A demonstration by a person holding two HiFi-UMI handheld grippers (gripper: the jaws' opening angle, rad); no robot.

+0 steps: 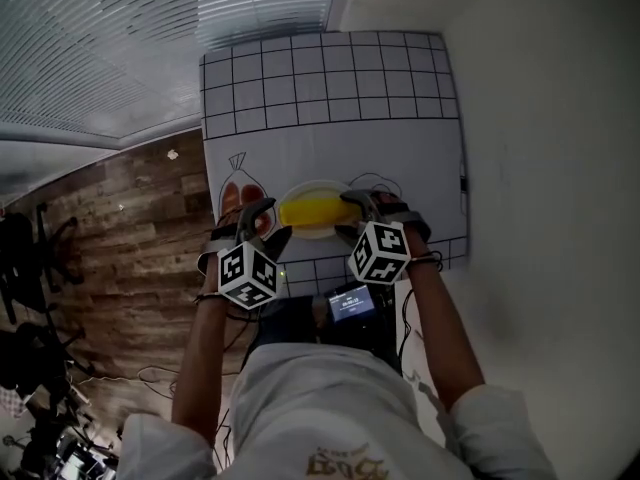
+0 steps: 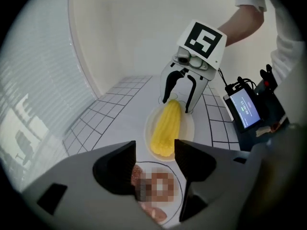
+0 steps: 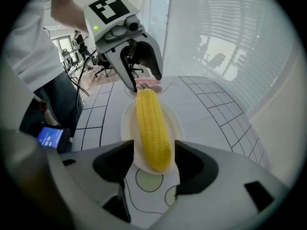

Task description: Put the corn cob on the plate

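A yellow corn cob [image 1: 312, 211] lies lengthwise on a small white plate [image 1: 300, 190] on the gridded mat. My left gripper [image 1: 268, 223] hovers at the cob's left end, open, with nothing between its jaws [image 2: 154, 164]; below it is a printed food picture. At the other end my right gripper [image 1: 358, 216] is open too. In the right gripper view the cob [image 3: 152, 128] ends between the spread jaws [image 3: 153, 164] without touching the pads. The left gripper view shows the right gripper [image 2: 180, 102] straddling the cob's far tip [image 2: 166, 128].
The white mat [image 1: 330, 78] carries a black grid and drawn outlines. A small device with a lit screen [image 1: 350, 303] sits at the mat's near edge. Wooden floor [image 1: 130, 218] lies to the left, a pale surface [image 1: 540, 148] to the right.
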